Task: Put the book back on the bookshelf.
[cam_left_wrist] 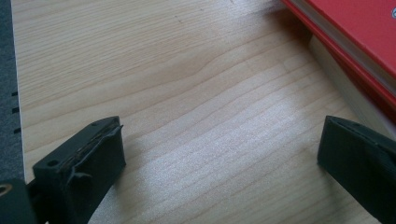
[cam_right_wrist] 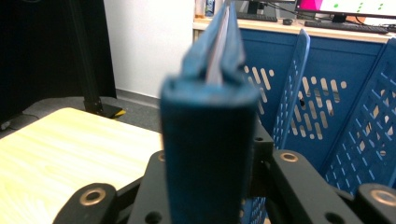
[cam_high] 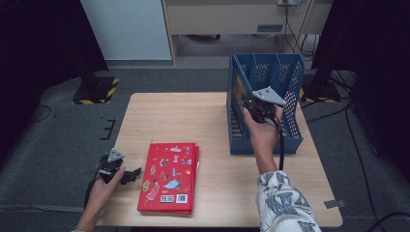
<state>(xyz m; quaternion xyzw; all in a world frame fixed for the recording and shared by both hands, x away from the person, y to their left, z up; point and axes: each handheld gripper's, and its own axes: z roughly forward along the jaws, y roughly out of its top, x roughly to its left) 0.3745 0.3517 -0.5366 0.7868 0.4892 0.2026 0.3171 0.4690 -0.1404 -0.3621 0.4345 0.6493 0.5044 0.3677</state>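
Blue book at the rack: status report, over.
Right gripper at the blue file rack, blue book upright between its jaws. Left gripper open over bare table beside red book. Nothing obstructing.

Blue book (cam_right_wrist: 210,154), blue perforated rack (cam_high: 290,77), red illustr. book (cam_high: 169,176), light wood-grain table (cam_high: 169,116), patterned wht sleeve (cam_high: 285,203)

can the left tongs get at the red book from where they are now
Probably yes. The left tongs stand open on the table right beside the red book, with bare wood between them and nothing in the way. The book lies flat, so only its near edge offers a grip.
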